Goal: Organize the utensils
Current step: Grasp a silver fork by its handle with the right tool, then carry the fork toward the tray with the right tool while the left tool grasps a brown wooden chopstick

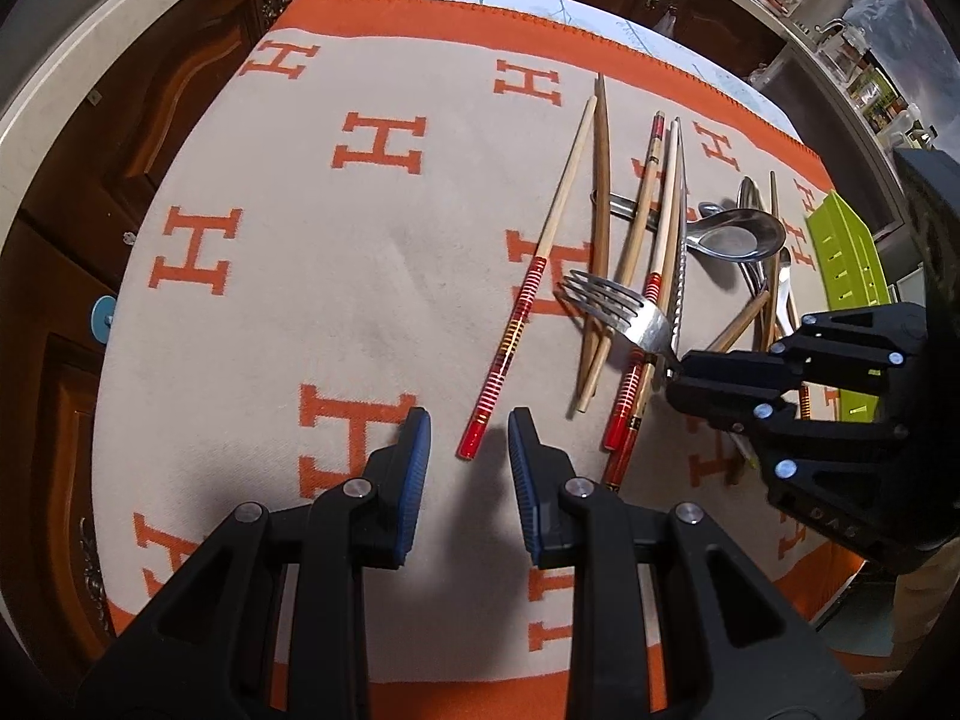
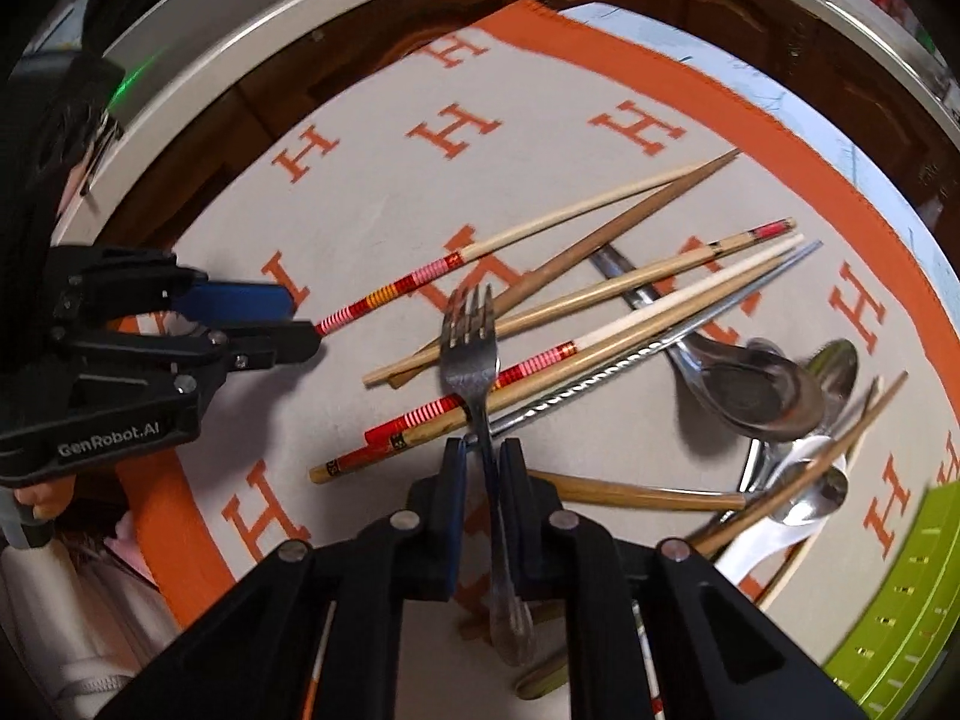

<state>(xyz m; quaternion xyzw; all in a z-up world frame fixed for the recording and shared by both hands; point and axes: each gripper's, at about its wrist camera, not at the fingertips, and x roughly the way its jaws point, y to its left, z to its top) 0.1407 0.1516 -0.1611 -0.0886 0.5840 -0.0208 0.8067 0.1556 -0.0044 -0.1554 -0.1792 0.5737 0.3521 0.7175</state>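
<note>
Sorting is underway — the fork (image 2: 471,354) is pinched at its neck by the right tool (image 2: 485,462), tines forward, apparently raised over the chopstick pile (image 2: 600,306) on the H-patterned cloth (image 2: 372,192) covering the tabletop. The left tool (image 1: 468,450) is held open and empty, its pads either side of the red end of a striped chopstick (image 1: 510,342) that lies apart from the pile. Spoons (image 2: 756,390) are heaped near the green tray (image 2: 900,618) at right. Next, the fork likely needs carrying clear of the chopsticks to that tray; whether it is fully free of them cannot be told.
</note>
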